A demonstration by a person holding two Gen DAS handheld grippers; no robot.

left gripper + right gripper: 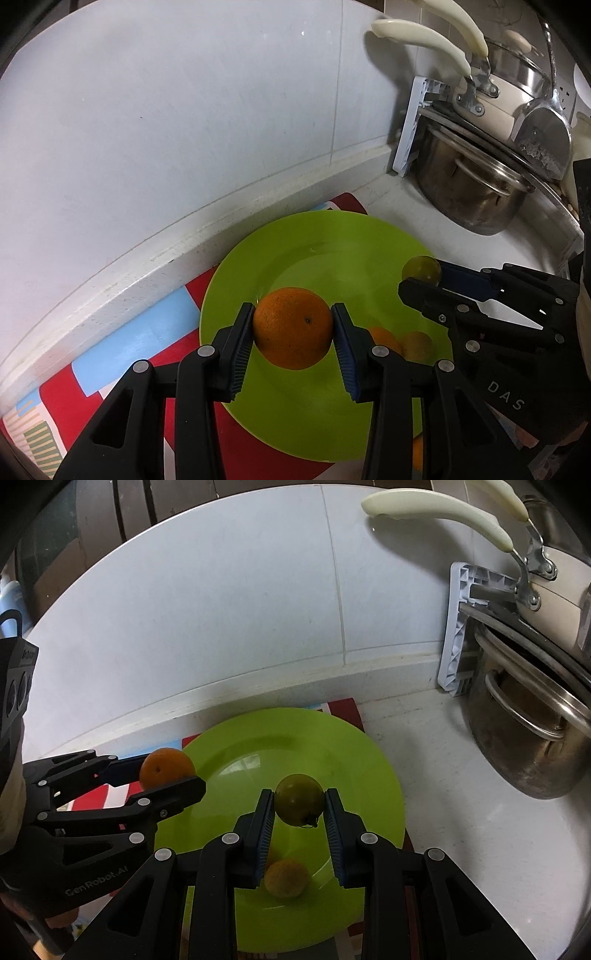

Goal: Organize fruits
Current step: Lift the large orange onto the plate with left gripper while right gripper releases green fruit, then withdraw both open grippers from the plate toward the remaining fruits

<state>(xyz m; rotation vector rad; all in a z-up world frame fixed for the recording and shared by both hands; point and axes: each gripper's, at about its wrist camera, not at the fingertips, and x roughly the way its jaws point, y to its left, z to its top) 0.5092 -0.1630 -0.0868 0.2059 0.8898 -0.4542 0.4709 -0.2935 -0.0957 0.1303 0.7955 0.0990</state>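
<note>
One green plate (pixel 236 280) is lying under both grippers. The left gripper (pixel 293 328) is clamping one orange (pixel 293 326) above it; the right gripper (pixel 299 805) is pinching one greenish fruit (pixel 298 798). Below, two small orange fruits (pixel 286 878) are resting on the plate. A steel pot (pixel 524 731) is standing right of the right gripper.

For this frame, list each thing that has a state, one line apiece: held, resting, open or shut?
Left tongs: shut on the round orange fruit.
Round orange fruit: held above the plate.
Right tongs: shut on the small green fruit.
Small green fruit: held above the plate.
Lime-green round plate: flat on the patterned mat.
Small yellow-orange fruit: resting on the plate.
</note>
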